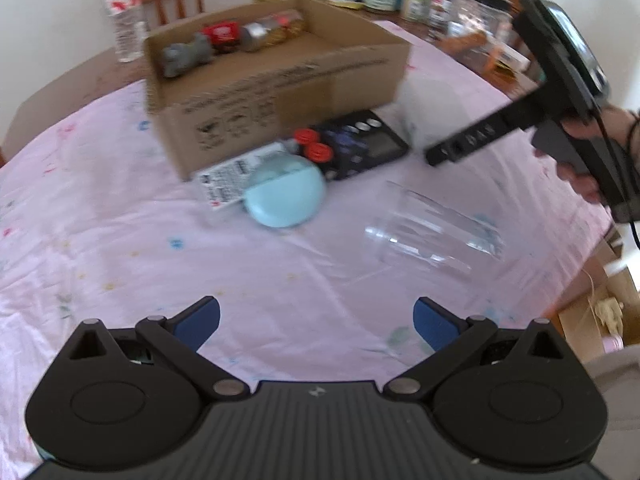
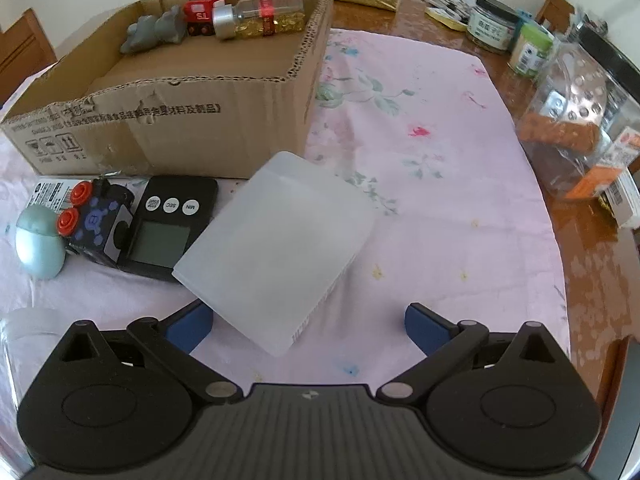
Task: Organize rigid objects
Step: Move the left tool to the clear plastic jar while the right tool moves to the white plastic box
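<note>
An open cardboard box (image 2: 172, 120) stands on the pink cloth and holds a grey figure (image 2: 154, 32), a red toy train (image 2: 202, 12) and a bottle (image 2: 264, 14). In front of it lie a black timer (image 2: 168, 224), a dark toy with red knobs (image 2: 96, 220), a pale blue egg-shaped case (image 2: 38, 244) and a translucent white box (image 2: 276, 248). My right gripper (image 2: 308, 326) is open, its left finger touching the white box's near edge. My left gripper (image 1: 316, 322) is open and empty above bare cloth. A clear plastic container (image 1: 434, 232) lies ahead of it.
The box (image 1: 276, 76) and the blue case (image 1: 284, 192) also show in the left wrist view, with the right gripper's body (image 1: 568, 92) at right. Jars and packets (image 2: 520, 36) crowd the table's far right. A water bottle (image 1: 124, 12) stands behind the box.
</note>
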Tool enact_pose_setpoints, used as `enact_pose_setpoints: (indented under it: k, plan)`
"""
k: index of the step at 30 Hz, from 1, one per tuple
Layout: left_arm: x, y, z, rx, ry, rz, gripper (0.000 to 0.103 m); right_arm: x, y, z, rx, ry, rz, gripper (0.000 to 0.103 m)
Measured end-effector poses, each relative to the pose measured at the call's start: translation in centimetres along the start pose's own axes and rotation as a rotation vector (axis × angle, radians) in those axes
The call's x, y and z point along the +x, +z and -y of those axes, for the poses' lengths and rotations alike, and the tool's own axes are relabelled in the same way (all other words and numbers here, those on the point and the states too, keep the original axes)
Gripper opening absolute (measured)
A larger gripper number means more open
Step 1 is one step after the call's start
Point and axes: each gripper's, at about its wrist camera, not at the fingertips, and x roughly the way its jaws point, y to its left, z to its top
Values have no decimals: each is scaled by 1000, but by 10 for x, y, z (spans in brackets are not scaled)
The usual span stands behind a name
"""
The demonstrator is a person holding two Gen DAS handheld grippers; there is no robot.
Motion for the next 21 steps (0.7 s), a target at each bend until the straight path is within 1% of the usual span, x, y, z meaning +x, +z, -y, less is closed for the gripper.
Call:
enact_pose_setpoints:
  k: [3, 6, 10, 12, 15, 21]
  plan:
    - [7, -1, 10, 38, -43, -3, 102, -3, -4, 1, -8, 6, 5, 103]
    - [17, -2, 21, 84, -71, -32, 102, -6, -10, 4, -18, 13, 7, 103]
    - [35, -5, 34, 121, -76, -69, 102, -9, -17, 7, -32, 21, 13, 103]
    - [38, -6, 42, 151, -47, -49, 102, -11, -20, 8, -45, 27, 8, 103]
    - [41, -2, 48, 157, -57, -40, 102, -14, -27, 8, -69, 39, 3, 103]
    - [47, 7, 56, 177, -67, -14, 103, -18, -36, 10, -97, 56, 20, 103]
